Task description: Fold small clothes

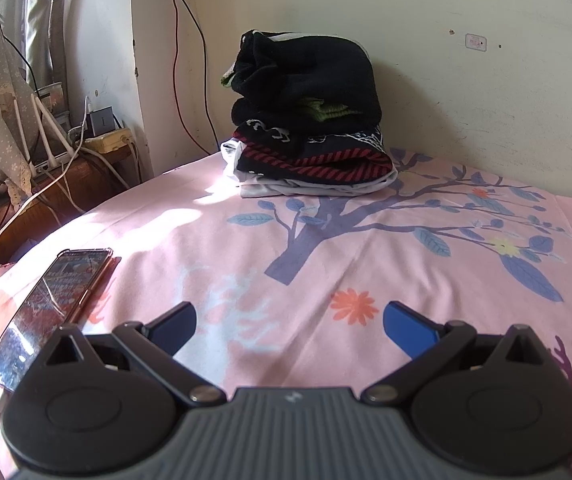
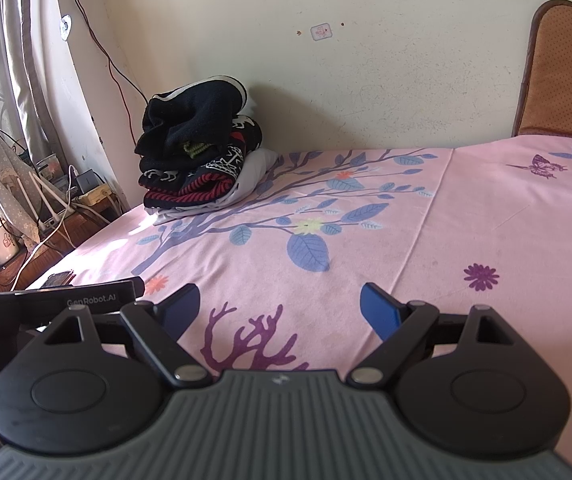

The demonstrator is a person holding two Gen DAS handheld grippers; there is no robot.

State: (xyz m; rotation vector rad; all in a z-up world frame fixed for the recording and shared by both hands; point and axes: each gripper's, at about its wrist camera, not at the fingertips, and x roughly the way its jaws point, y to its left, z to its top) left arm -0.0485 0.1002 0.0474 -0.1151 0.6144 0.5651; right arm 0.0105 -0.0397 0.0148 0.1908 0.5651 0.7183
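Left wrist view: we see the left tool spread wide, gripping nothing, low over the pink floral sheet. The clothes pile sits at the bed's far edge against the wall, black items on top, a red-striped piece under them, white cloth at the bottom. A phone lies on the sheet, left of the tool. Right wrist view: we see the right tool also spread and empty above the sheet. The pile stands far left by the wall, well apart from the tool. The left tool's body shows at the left edge.
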